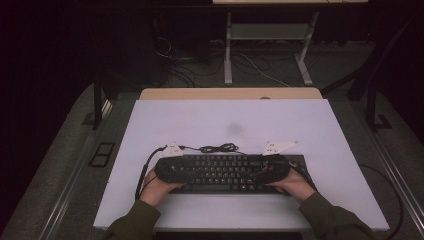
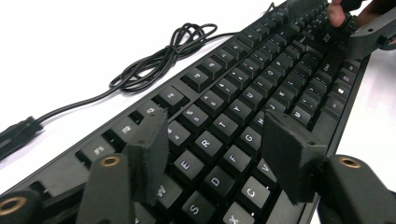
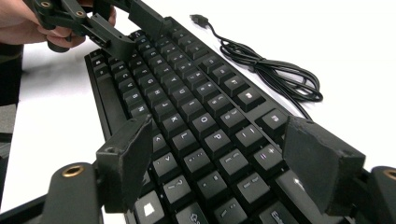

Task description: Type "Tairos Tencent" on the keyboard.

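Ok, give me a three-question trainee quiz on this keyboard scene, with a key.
1. True or false: the keyboard lies on the white table.
2. Where does the keyboard's bundled cable lie? A) on the keys B) on the table beyond the keyboard's far edge C) hanging off the table
3. How do the jaws of the left gripper and the right gripper stand over the keys, apart or pressed together?

Key: 1 true. 2 B. 3 Apart on both, with nothing pinched between the pads.
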